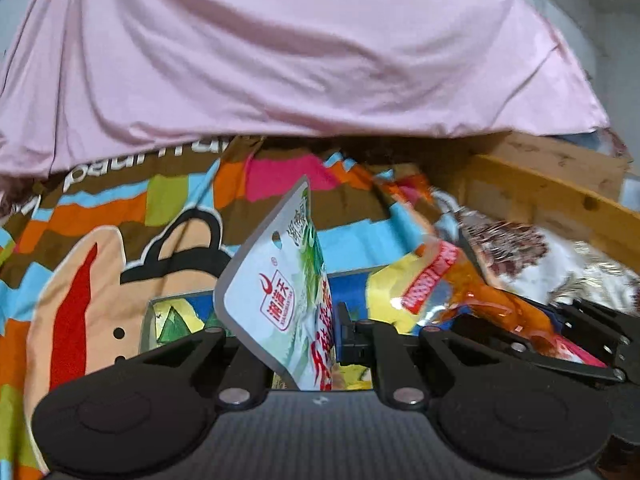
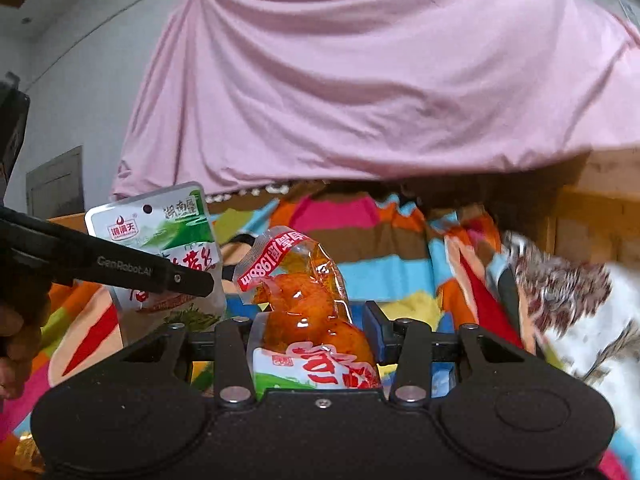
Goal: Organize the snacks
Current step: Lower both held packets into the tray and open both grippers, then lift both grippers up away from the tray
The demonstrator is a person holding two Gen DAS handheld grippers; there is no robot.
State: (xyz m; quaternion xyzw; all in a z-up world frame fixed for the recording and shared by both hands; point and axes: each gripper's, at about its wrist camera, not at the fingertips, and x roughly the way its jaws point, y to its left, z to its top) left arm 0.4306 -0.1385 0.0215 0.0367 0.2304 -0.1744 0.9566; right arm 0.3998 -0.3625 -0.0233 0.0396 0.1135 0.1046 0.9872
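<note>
The left gripper (image 1: 304, 344) pinches a white-green packet (image 1: 280, 280) upright; the right gripper (image 2: 316, 344) clamps an orange packet (image 2: 308, 304). Both hang above a colourful sheet (image 1: 100, 220), near a wooden box (image 1: 540, 196).

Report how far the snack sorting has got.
Done: nothing visibly sorted; no container shows. In hand: the left gripper is shut on a white-and-green packet, and the right gripper is clamped on an orange transparent packet. Left: a silver-and-brown bag lies on the colourful sheet.
</note>
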